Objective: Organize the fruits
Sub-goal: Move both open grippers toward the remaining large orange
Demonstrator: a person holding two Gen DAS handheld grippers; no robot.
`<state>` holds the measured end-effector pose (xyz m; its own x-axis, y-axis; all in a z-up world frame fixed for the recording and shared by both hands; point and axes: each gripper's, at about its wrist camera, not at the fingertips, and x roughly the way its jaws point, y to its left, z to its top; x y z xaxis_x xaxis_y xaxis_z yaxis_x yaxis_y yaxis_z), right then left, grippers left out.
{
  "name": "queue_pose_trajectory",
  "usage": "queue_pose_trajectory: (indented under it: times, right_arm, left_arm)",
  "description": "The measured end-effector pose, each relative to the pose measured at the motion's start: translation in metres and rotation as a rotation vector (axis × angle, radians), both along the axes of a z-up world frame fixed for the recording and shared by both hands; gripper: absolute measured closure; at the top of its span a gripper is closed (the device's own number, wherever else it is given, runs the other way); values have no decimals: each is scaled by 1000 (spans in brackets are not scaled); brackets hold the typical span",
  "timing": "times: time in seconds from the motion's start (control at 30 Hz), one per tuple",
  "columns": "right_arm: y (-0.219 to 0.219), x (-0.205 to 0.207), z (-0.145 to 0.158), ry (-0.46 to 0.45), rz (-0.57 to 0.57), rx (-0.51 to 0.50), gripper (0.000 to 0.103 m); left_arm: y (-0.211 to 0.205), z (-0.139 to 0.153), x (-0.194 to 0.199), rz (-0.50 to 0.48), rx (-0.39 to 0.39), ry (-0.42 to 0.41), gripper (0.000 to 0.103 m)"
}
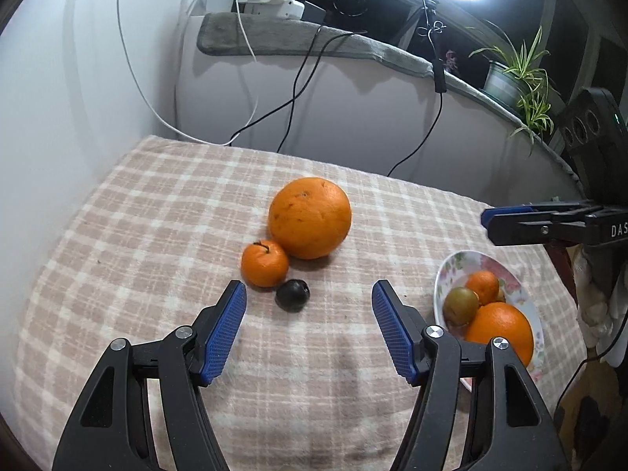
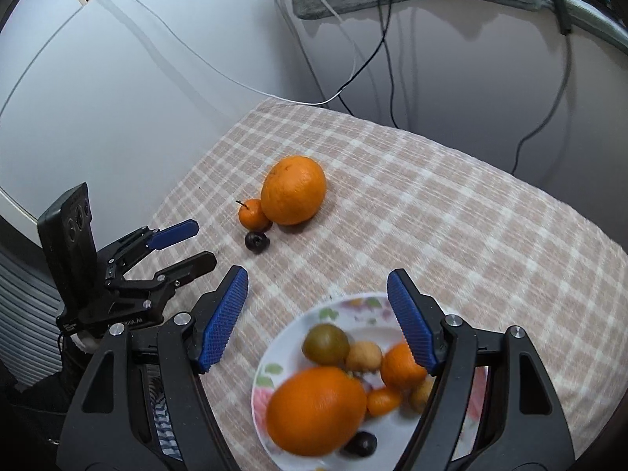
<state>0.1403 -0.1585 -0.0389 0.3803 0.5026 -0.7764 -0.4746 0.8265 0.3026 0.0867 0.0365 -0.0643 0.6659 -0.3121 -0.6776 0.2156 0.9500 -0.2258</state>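
Right, here's the picture: three fruits sit loose on the checked tablecloth (image 1: 157, 212), bunched together toward the middle of the table, a little to its left side. There's the big orange (image 1: 309, 218), a small mandarin (image 1: 264, 263) with its stalk on touching it at the near-left, and a dark plum (image 1: 292, 295) just in front of the mandarin.

Over by the right edge stands the floral plate (image 2: 341, 308), and it's already well loaded: a large orange (image 2: 316, 410), a greenish-brown fruit (image 2: 325, 343), a couple of small mandarins, two pale yellowish fruits and another dark plum at the near rim. The plate is motion-blurred in the right wrist view, so the smaller pieces are hard to name.

The left gripper (image 1: 309, 294) hangs over the cloth with its blue-padded jaws spread wide and nothing between them but the plum lying ahead, untouched. The right gripper (image 2: 318, 280) hovers above the plate, jaws likewise spread and carrying nothing.

So, by my reckoning, the job is well past halfway: most of the fruit is plated and three pieces remain on the cloth. The plum looks the likeliest next pick for the left gripper, being nearest its tips. The big orange may be the awkward one, since it's wide and the plate has little bare room left, so it could roll off the pile.
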Motion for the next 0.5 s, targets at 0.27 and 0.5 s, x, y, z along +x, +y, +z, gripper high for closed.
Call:
queue_pose_trajectory:
  times: [0.27, 0.5]
  right_arm:
    - [29, 34, -8, 49, 26, 1, 27]
    - [43, 66, -19, 104, 17, 24, 27]
  left_arm:
    - [3, 4, 24, -17, 3, -13, 37]
    - [-3, 1, 48, -55, -10, 10, 37]
